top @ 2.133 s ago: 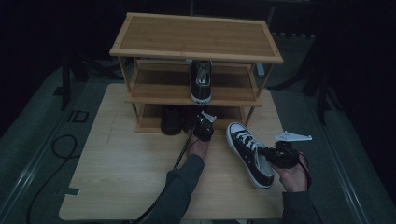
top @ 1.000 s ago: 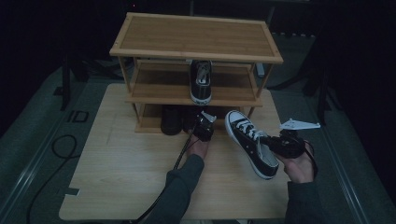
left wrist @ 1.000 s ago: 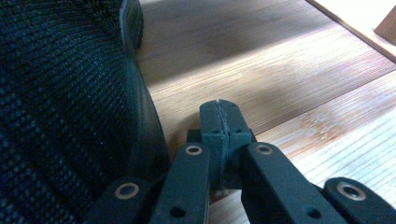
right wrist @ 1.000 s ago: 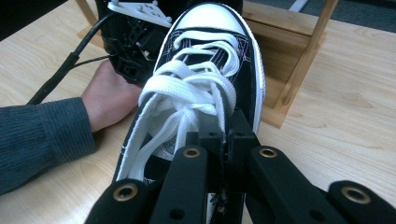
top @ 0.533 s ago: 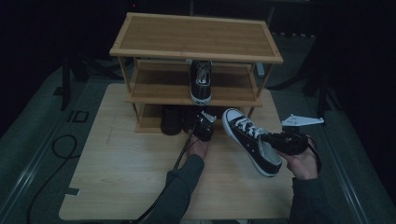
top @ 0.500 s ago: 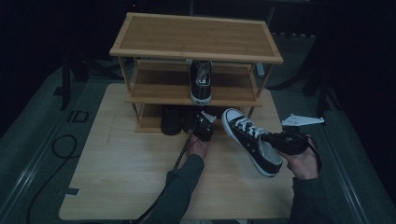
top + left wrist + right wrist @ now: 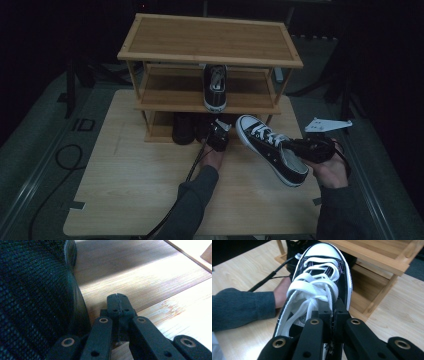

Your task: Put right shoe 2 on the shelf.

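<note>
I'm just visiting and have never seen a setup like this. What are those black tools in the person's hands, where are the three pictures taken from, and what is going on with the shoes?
No robot here: a person holds a two-jaw hand tool in each hand. The high view looks down on a wooden table with a bamboo shoe rack. The other two pictures come from cameras riding on the tools, looking along their black jaws.

The right gripper is shut on the heel edge of a black-and-white sneaker, held clear of the table, toe toward the rack. The left gripper is shut and holds nothing, resting beside a dark mesh shoe on the bottom shelf. A matching sneaker sits on the middle shelf.
</note>
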The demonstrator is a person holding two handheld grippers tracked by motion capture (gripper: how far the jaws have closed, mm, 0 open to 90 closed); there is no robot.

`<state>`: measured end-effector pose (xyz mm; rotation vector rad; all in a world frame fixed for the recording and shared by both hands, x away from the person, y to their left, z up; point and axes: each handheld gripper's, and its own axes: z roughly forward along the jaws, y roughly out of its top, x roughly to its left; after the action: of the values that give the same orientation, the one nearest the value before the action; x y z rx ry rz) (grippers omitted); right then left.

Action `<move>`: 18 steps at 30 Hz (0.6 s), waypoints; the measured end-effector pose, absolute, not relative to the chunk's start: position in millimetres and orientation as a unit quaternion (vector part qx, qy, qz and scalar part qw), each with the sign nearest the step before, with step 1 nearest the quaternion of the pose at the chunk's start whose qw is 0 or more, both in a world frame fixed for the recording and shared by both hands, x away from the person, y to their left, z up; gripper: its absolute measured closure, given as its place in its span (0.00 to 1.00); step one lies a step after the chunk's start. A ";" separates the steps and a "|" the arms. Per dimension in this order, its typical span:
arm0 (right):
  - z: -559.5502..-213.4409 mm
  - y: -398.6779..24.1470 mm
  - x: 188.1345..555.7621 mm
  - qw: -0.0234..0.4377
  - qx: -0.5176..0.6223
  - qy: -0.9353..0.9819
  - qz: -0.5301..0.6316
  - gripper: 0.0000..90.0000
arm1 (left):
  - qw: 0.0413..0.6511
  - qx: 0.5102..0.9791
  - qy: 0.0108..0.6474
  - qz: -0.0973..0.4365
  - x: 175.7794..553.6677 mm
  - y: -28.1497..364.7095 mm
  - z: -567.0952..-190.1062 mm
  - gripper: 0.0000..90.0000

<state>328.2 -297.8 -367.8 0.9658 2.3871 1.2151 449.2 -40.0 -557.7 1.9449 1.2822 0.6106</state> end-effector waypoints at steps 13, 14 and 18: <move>-348.0 -292.7 333.8 0.155 0.316 0.830 0.433 0.98 | 0.355 0.754 0.498 0.238 448.9 -39.8 -557.3 1.00; -346.6 -292.4 334.7 0.155 0.318 0.829 0.434 0.98 | 0.355 0.754 0.498 0.238 448.9 -39.8 -557.3 1.00; -342.8 -292.0 338.8 0.155 0.318 0.826 0.438 0.98 | 0.355 0.754 0.498 0.238 448.9 -39.8 -557.3 1.00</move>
<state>338.8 -292.0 -342.8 0.9116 2.3666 1.2561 448.9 -39.8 -557.3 1.9494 1.2872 0.6160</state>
